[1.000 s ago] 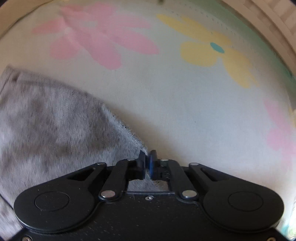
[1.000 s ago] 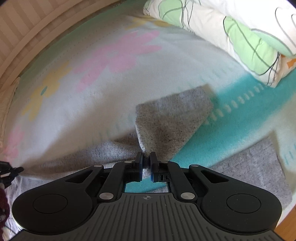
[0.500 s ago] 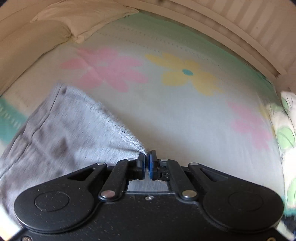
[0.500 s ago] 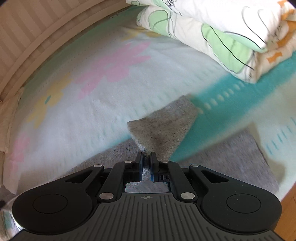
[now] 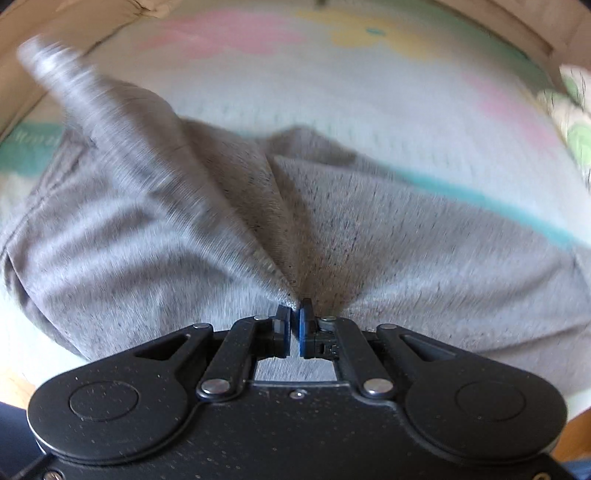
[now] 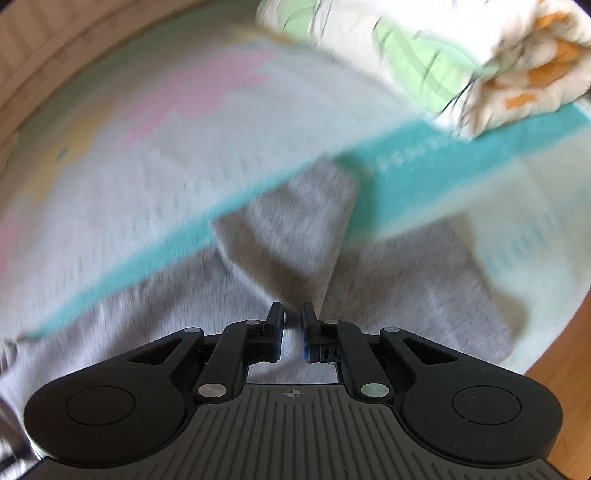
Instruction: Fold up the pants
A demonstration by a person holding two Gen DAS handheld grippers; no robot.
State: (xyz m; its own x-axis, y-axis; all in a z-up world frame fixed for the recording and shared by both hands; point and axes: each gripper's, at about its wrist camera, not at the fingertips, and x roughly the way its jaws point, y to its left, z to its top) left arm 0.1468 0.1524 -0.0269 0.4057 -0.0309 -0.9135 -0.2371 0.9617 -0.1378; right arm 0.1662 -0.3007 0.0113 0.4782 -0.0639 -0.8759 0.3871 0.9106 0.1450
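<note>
The bed (image 6: pixel 155 155) fills nearly everything in sight, covered by a pale blanket (image 5: pixel 332 96) printed with pink and yellow flowers and crossed by a teal stripe (image 6: pixel 424 173). A light wooden frame (image 6: pixel 48 62) runs along the bed's far edge, and a strip of wood floor (image 6: pixel 565 354) shows past its near right corner.

The grey pants (image 5: pixel 424 229) lie spread over the near part of the bed, across the teal stripe. In the right wrist view one leg (image 6: pixel 295 229) is doubled over toward the middle of the bed, with more grey cloth flat on both sides of it.

A folded quilt (image 6: pixel 461 59), white with green leaves and orange marks, sits at the far right corner, on the teal stripe and well apart from the pants. A cream pillow (image 5: pixel 155 5) is cut off at the top of the left wrist view.

The left tool (image 5: pixel 294 322) is pinched tight on an edge of the pants, and the cloth rises to it in taut creases. The right tool (image 6: pixel 293 321) has its pads slightly apart; they have just been opening, with grey fabric showing in the gap, and I cannot tell whether the pads press on it.

Both views are smeared, so the flower shapes and the cloth's edges are hard to make out.
</note>
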